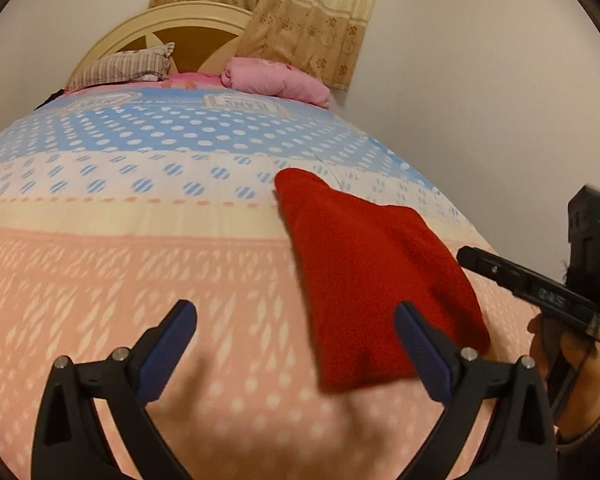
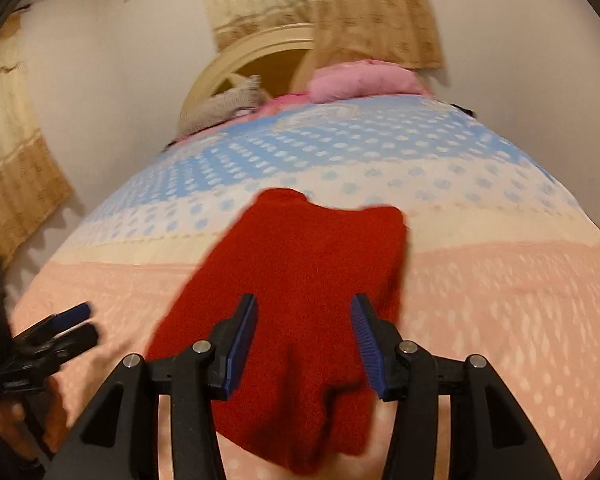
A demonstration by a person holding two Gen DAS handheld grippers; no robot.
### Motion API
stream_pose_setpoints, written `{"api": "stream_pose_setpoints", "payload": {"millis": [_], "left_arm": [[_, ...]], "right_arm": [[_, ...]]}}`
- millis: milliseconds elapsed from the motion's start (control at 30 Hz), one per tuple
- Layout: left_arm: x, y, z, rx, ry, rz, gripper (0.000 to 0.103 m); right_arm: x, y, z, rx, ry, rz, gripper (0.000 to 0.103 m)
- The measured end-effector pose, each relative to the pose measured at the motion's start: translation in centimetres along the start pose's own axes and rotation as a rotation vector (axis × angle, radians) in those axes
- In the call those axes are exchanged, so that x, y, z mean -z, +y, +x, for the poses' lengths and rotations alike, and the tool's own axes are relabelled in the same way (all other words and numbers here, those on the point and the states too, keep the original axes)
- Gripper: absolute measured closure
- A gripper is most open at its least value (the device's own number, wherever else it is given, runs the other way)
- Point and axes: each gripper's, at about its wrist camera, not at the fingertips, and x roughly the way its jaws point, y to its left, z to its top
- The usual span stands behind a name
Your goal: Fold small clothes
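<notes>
On the bedspread (image 2: pixel 500 320) a folded red garment (image 2: pixel 300 280) lay lengthwise toward the headboard (image 1: pixel 172 20), both left gripper (image 1: pixel 296 344) and right gripper (image 2: pixel 304 344) released, holding nothing.

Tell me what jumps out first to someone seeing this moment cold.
The red knitted garment lies folded on the pastel bedspread, the one saturated colour there. Both grippers hang over it with nothing held: the right gripper directly above it, the left gripper wide open at its left edge. At the headboard end lies a pink bundle.
</notes>
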Motion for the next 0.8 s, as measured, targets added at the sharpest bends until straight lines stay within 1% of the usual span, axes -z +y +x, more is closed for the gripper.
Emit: {"api": "stream_pose_setpoints", "payload": {"millis": [67,133,167,200,233,300,400,433,500,600,633,700,800], "left_arm": [[-0.4,-1.1,2.5,-0.042,0.026,0.052,0.002],[0.3,-1.7,4.7,-0.103,0.064,0.115,0.001],[0.6,-1.5,5.5,-0.116,0.078,0.118,0.0],[1.0,-1.2,5.8,-0.097,0.095,0.102,0.0],[1.2,-0.7,6.1,-0.062,0.12,0.076,0.0],[1.3,-0.2,5.9,-0.03,0.125,0.037,0.0],[1.9,-0.1,5.6,0.016,0.117,0.029,0.0],[2.1,-0.4,5.9,0.028,0.129,0.025,0.0],[2.1,-0.1,6.0,0.049,0.143,0.012,0.0],[2.2,-0.1,6.2,0.064,0.153,-0.001,0.0],[2.1,-0.2,6.3,0.065,0.153,-0.003,0.0],[2.1,-0.3,6.3,0.068,0.153,-0.005,0.0],[2.1,-0.2,6.4,0.072,0.154,-0.008,0.0]], "right_arm": [[-0.9,0.5,1.6,-0.067,0.047,-0.014,0.053],[-1.5,0.3,3.9,-0.048,0.104,-0.003,0.053],[-1.7,-0.3,5.5,-0.008,0.144,0.008,0.053],[-1.7,-1.0,6.4,0.012,0.163,0.025,0.053],[-1.6,-2.0,7.3,0.013,0.182,0.051,0.053],[-1.7,-3.0,8.0,-0.004,0.168,0.054,0.055],[-1.8,-3.3,8.0,-0.004,0.157,0.027,0.055],[-1.8,-3.5,7.9,-0.015,0.148,0.029,0.055],[-1.8,-4.1,7.0,-0.037,0.107,0.048,0.053],[-2.2,-6.2,5.7,-0.051,0.035,0.118,0.053],[-2.4,-7.4,5.6,-0.052,0.03,0.161,0.052],[-2.4,-9.2,5.6,-0.048,0.042,0.235,0.044],[-2.2,-11.5,6.5,-0.044,0.085,0.311,0.044]]}}
